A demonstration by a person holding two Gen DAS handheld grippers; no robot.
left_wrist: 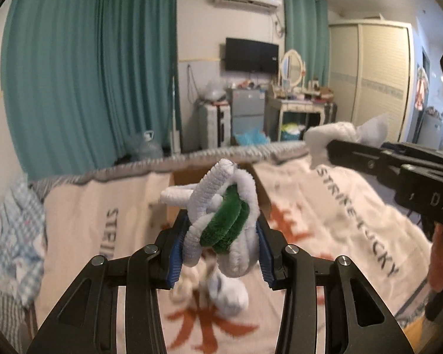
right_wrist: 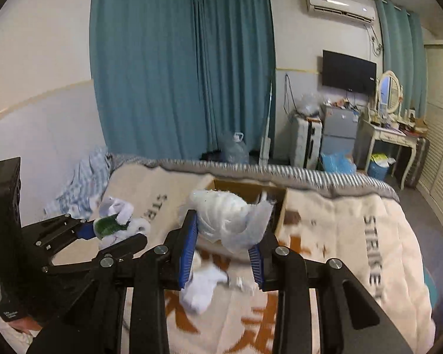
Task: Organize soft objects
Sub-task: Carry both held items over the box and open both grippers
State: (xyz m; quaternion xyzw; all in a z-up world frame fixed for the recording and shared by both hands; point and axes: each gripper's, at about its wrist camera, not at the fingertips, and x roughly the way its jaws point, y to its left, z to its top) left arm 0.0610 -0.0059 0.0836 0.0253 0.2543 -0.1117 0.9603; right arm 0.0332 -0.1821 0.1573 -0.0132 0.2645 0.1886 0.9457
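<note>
Two soft things are up off the bed at once, one in each of my claws. My left claw [left_wrist: 220, 236] is clamped on a fuzzy white and green knotted chenille toy [left_wrist: 221, 215], which bulges out ahead of the blue pads; my right claw [right_wrist: 224, 250] is clenched around a crumpled white cloth bundle [right_wrist: 227, 218], held ahead of and above the pads. Straight beyond both claws, at the far edge of the bed, sits one open brown cardboard box [right_wrist: 248, 190], and I judge that is where these go, so I am in the carrying step, with loads gripped and not yet delivered. Next I should bring each claw forward over the box mouth and only then let go, since both pieces are light and floppy and could catch on the rim or the pads. Below my claws, on the cream blanket with orange characters [right_wrist: 339, 236], I count at least one more white sock-like piece [right_wrist: 200, 292] waiting, plus small blurred scraps beside it that I cannot make out.
</note>
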